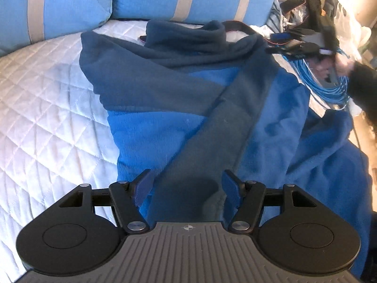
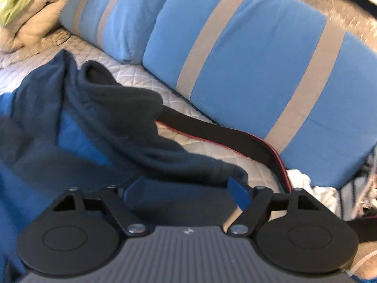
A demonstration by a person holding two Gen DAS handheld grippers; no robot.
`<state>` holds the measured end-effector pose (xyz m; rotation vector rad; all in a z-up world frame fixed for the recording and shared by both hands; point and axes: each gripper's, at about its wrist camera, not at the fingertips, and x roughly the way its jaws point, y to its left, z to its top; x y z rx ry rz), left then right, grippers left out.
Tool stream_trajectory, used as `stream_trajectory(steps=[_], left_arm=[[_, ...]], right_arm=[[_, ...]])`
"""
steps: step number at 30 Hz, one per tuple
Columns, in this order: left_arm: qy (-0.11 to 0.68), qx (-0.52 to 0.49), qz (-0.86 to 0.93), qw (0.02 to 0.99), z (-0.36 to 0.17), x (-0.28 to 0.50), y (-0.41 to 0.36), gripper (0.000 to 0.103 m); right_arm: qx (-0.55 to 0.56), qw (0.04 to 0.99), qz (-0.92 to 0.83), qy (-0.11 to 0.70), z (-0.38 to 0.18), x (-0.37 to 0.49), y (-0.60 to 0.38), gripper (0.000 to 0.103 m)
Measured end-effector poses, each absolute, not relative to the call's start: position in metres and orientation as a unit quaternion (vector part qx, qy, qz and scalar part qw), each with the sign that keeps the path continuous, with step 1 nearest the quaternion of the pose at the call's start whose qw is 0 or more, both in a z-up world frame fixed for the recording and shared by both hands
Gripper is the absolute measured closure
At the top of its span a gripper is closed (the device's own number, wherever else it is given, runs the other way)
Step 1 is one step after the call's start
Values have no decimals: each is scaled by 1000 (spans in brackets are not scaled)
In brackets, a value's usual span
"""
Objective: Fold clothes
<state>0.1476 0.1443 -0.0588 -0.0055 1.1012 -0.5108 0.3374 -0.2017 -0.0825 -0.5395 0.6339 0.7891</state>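
Note:
A fleece top (image 1: 271, 127), bright blue with a navy yoke, collar (image 1: 188, 40) and sleeves, lies spread on the white quilted bed (image 1: 47, 108). One navy sleeve (image 1: 219, 127) is folded diagonally across its front. My left gripper (image 1: 187, 185) is open low over the garment's hem, with that sleeve's end lying between its fingers. In the right wrist view the navy collar and shoulder (image 2: 122, 118) lie rumpled. My right gripper (image 2: 187, 189) is open just above the navy fabric at the garment's upper right edge, holding nothing. It also shows blurred as the right gripper (image 1: 278, 43) in a hand.
Two blue pillows with grey stripes (image 2: 247, 70) line the back of the bed. A black strap with red edging (image 2: 223, 134) lies beside the collar. Coiled blue cable (image 1: 329, 82), bags and dark clutter sit at the right. A cream blanket (image 2: 30, 16) is at the far left.

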Motion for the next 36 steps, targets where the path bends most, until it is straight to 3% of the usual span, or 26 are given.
stream_trajectory(steps=[7, 8, 9, 10, 11, 19, 24, 27, 29, 30, 31, 32, 36], left_arm=[[521, -36, -263, 811, -67, 146, 152, 44], [522, -37, -265, 810, -68, 145, 153, 49], [523, -34, -267, 809, -69, 143, 153, 76], [523, -31, -268, 808, -70, 142, 153, 96], [522, -29, -270, 809, -70, 140, 154, 96], [472, 4, -273, 838, -44, 132, 148, 100], [455, 20, -238, 858, -39, 150, 149, 99], [468, 23, -218, 856, -47, 156, 145, 87], [467, 13, -218, 857, -47, 155, 148, 75], [463, 3, -220, 859, -44, 154, 151, 67], [455, -7, -221, 862, -40, 154, 155, 58], [447, -17, -222, 866, -36, 155, 158, 55], [422, 10, -205, 883, -32, 178, 153, 44]], right_arm=[[-306, 775, 434, 343, -109, 357, -170, 26], [-316, 769, 430, 351, -113, 358, -168, 35], [-322, 764, 426, 362, -117, 361, -167, 49], [-318, 764, 425, 367, -118, 361, -169, 77], [-315, 763, 424, 372, -119, 361, -171, 100], [-276, 801, 408, 340, -98, 356, -199, 102], [-256, 833, 372, 320, -86, 363, -202, 102], [-259, 843, 347, 320, -89, 363, -197, 99], [-247, 849, 333, 327, -88, 360, -199, 63], [-236, 854, 330, 325, -84, 356, -203, 53], [-218, 859, 334, 320, -78, 349, -210, 33], [-200, 864, 338, 316, -72, 343, -217, 24], [-143, 863, 348, 336, -56, 317, -247, 20]])
